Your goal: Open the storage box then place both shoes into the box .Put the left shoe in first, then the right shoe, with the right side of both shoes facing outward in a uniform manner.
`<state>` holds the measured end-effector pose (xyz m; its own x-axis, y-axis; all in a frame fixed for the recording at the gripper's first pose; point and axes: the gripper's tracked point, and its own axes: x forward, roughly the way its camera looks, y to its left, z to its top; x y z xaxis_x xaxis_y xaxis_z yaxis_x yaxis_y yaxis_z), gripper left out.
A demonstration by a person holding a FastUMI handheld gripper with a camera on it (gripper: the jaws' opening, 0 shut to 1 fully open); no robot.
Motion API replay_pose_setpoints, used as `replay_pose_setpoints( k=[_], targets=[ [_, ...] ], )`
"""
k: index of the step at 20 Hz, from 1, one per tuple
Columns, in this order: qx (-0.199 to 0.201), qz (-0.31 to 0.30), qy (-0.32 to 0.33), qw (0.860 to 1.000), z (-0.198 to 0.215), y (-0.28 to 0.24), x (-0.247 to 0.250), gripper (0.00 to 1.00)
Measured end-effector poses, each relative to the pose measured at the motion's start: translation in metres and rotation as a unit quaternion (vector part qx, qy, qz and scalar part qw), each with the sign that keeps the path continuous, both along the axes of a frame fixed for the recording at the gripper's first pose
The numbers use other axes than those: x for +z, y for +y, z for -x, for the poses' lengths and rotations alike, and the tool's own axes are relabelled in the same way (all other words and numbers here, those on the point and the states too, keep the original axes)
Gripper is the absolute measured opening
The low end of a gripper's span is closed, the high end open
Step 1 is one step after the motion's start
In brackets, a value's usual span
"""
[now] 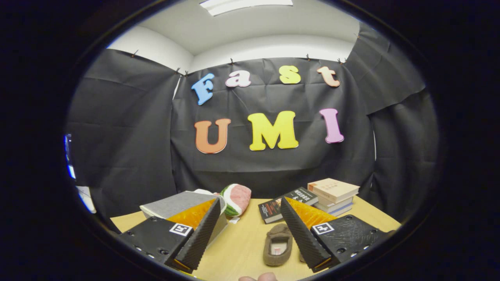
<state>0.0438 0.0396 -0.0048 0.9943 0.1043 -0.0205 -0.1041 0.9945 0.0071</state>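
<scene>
A light wooden table (242, 249) is seen from a gripper (250, 238) held above it, with its fingers spread wide apart and nothing held between them.

Everything is placed relative to the brown shoe (278, 245), which lies on the table between the fingers, close against the right one, its opening facing up and its length pointing away from the gripper.

To the left of the shoe, partly hidden behind the left finger, a grey fabric storage box (177, 205) is seen with its lid closed. Beyond the shoe and slightly left, a soft toy shaped like a watermelon slice (236, 199) rests by the box. Beyond the shoe to the right, a dark book (287, 203) lies flat, and further right a stack of books (334, 195) is seen.

A second shoe cannot be made out with certainty. A fingertip (259, 277) shows nearest the camera.

The opening step is judged to be in hand, as the box is not yet opened. The next move is judged to call for the fingers to be swung left to the lid's edge and closed on it.
</scene>
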Motion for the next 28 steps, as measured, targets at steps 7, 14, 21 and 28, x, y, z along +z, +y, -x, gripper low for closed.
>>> replay_pose_setpoints(
  k=[7,14,21,28],
  targets=[
    [0.091,-0.066,0.070,0.991,-0.052,0.069,-0.035,0.95],
    [0.132,-0.169,0.155,0.964,-0.109,0.106,-0.078,0.95],
    [0.166,-0.252,0.215,0.929,-0.126,0.124,-0.113,0.95],
    [0.194,-0.321,0.261,0.890,-0.129,0.139,-0.129,0.95]
  ],
)
